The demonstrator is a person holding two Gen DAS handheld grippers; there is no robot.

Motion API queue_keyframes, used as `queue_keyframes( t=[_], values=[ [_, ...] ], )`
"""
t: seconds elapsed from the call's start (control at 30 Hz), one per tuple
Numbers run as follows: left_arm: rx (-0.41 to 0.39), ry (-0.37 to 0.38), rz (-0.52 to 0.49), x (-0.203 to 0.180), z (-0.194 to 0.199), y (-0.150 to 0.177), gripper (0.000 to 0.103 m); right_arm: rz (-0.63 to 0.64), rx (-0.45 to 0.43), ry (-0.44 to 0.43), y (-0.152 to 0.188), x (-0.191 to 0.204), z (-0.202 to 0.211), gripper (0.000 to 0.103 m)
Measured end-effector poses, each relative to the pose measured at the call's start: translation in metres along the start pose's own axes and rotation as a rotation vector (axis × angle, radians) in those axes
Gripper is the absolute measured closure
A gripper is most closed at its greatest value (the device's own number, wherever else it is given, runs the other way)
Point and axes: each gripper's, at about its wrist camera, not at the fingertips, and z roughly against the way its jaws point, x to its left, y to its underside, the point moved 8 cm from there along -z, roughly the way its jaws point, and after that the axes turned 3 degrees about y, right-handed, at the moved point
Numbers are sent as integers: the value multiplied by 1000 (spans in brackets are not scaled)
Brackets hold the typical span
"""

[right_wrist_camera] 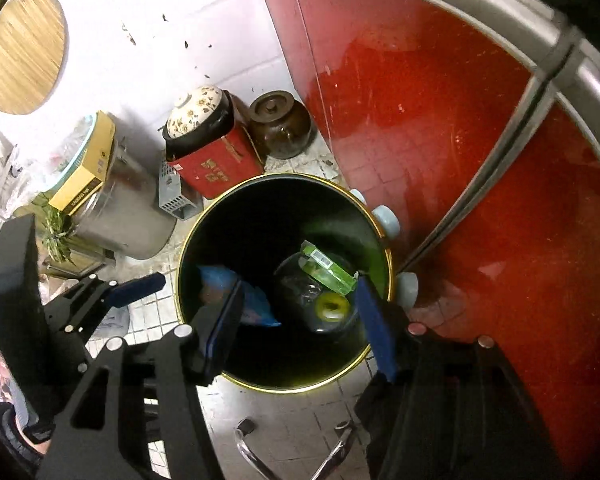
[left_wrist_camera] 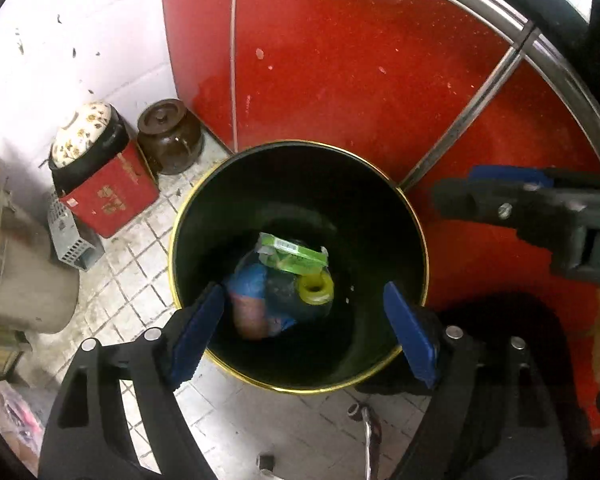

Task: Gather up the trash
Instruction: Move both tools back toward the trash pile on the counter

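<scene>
Left gripper: your fingers are spread wide above the bin's mouth, gripping nothing.
Right gripper: also spread apart over the bin, nothing between the pads.
Bin: black with a gold rim, standing on the tiled floor against the red cabinet.
Trash: the green packet, yellow roll and blue wrapper lie at the bottom of your bin.
Nearby: brown jar and red box beside the wall.
</scene>
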Motion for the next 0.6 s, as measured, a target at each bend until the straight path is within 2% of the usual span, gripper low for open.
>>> queue_keyframes(
  t=[0.17,0.3,0.33,0.5,0.6],
  values=[
    [0,-12,-41,-14,13,-1,20,-8,-36,1,5,-2,32,46],
    [-71,-14,-87,-45,55,-12,17,-14,-127,-1,17,-9,102,39],
    [-95,-11,-107,-56,67,-15,16,-16,-166,4,23,-15,130,36],
    [-242,36,-283,-156,142,-37,11,-99,-350,80,62,-71,252,25],
    [-285,99,-407,-234,172,-45,9,-212,-452,187,108,-131,322,23]
  ],
)
